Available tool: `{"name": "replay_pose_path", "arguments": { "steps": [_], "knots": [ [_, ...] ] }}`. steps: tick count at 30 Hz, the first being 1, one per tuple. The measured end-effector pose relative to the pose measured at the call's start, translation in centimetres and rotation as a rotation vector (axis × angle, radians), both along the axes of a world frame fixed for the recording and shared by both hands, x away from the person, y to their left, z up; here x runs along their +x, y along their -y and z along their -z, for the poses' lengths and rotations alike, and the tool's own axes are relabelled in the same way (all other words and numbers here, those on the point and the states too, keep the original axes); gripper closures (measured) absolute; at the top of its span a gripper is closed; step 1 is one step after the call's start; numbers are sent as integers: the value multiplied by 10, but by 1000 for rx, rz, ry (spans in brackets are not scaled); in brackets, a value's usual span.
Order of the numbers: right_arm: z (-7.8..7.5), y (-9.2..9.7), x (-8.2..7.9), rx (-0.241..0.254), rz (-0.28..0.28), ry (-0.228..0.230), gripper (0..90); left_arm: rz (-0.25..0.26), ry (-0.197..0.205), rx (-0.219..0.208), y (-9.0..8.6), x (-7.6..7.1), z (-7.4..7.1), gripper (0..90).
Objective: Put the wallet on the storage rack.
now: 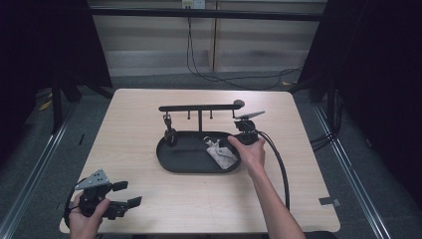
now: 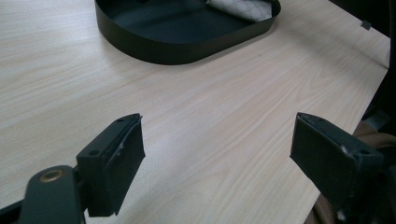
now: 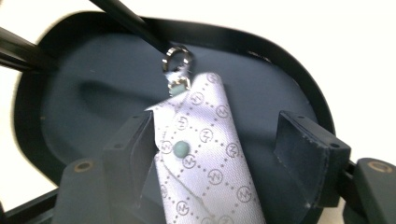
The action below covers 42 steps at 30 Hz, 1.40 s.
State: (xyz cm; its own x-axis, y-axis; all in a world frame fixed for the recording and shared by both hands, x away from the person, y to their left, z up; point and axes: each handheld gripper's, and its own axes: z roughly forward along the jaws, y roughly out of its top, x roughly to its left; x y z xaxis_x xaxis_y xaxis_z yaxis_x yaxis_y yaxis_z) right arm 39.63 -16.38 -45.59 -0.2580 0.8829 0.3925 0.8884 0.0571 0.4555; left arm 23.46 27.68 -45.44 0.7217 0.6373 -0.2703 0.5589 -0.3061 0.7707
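**Operator:** Pouch sits inside the black oval tray, at the tray's right end as my high view shows it. It is a pale, monogram-patterned fabric piece with a small green snap and a silver ring clip at its top.

**Observer:** And your right gripper?

**Operator:** My right gripper points down into the tray from its far right rim. Its jaws are parted, and the pouch lies between them. One edge of the fabric looks to brush the left-hand pad in the right gripper view; the other pad stands apart from it. Nothing is clamped.

**Observer:** What about the stand?

**Operator:** A black rack rises from the tray's back edge, with a crossbar carrying short pegs. One dark item hangs from the peg toward the left.

**Observer:** Left side?

**Operator:** My left gripper is at the near left corner of the table, well apart from the tray. Its jaws are spread wide with only bare wood between them, holding nothing.
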Motion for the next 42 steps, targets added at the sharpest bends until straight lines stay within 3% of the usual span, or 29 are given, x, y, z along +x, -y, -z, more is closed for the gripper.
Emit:
{"name": "replay_pose_path", "arguments": {
  "steps": [8,13,16,18,23,30,42],
  "knots": [
    [-9,16,-14,4,-26,81,237,-10,1,1,0,0,1,171],
    [-16,25,-26,20,-24,163,204,-18,1,-9,0,1,1,170],
    [-17,30,-37,-23,-17,216,204,-21,-5,-14,1,2,1,170],
    [-17,34,-42,4,-19,222,203,-23,-6,-14,1,2,2,170],
    [-20,47,-56,1,-14,238,198,-24,-8,-11,0,2,2,170],
    [-18,62,-78,-17,-27,266,193,-22,-7,-8,1,2,1,170],
    [-13,90,-121,-56,-18,271,190,-14,-27,17,2,2,3,170]
  ]
}}
